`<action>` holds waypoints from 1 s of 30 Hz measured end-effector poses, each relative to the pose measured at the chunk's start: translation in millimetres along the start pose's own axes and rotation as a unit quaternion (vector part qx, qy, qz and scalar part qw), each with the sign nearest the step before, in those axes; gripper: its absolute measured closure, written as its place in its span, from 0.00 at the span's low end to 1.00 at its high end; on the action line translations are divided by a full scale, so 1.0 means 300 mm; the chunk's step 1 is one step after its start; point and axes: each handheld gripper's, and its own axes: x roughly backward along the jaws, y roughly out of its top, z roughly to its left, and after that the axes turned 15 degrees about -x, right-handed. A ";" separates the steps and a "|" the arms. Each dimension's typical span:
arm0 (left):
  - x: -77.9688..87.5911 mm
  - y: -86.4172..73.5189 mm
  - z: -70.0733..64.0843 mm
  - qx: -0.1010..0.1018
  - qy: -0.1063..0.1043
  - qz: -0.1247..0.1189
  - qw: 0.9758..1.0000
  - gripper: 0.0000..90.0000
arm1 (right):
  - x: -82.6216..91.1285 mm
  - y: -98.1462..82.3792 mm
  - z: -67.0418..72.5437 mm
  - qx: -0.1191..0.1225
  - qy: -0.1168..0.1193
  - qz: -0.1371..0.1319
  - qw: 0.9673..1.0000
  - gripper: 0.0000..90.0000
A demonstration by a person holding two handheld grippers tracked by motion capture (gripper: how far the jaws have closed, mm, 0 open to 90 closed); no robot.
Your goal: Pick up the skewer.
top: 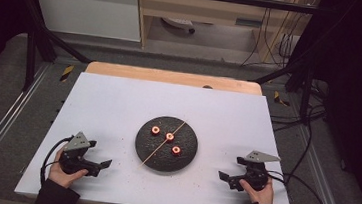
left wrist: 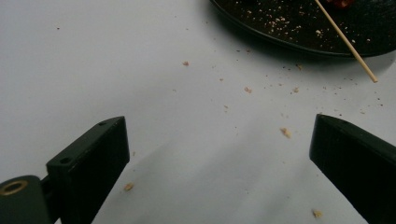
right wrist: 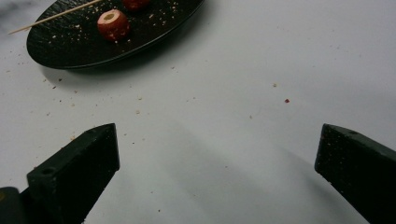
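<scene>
Jaws of left gripper [top: 105, 164] spread wide, nothing between them, bare white table [top: 119, 101] beneath; crumbs [left wrist: 285, 132] scattered on the sheet ahead in the left gripper view. Jaws of right gripper [top: 223, 176] likewise spread and empty, resting near the table's front edge, held by right hand [top: 259, 192]; left hand [top: 64, 173] around the other. Both grippers well apart from black plate [top: 144, 151] at table centre, one on each side, jaws turned toward it. On plate: three red hollow pieces [top: 169, 136] near one another. Wooden skewer [top: 149, 158] laid diagonally across the plate beside the middle piece, its near tip past the rim over the table.
</scene>
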 end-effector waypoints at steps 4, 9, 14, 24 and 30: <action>0.001 0.004 0.002 0.001 0.003 0.000 1.000 0.05 | 0.000 -0.001 0.000 0.002 -0.001 0.003 1.000 0.01; -0.003 0.008 0.000 0.000 0.001 0.003 1.000 0.05 | -0.002 -0.002 0.002 0.001 0.001 0.002 1.000 0.01; -0.004 0.017 -0.005 -0.005 0.000 0.004 1.000 0.06 | -0.004 -0.001 0.002 -0.001 0.002 0.003 1.000 0.01; -0.018 0.043 -0.015 -0.009 -0.003 0.010 1.000 0.06 | -0.004 -0.001 0.002 -0.002 0.002 0.002 1.000 0.01; -0.020 0.070 -0.024 -0.011 -0.005 0.012 1.000 0.06 | -0.008 -0.002 0.003 -0.003 0.005 0.001 1.000 0.01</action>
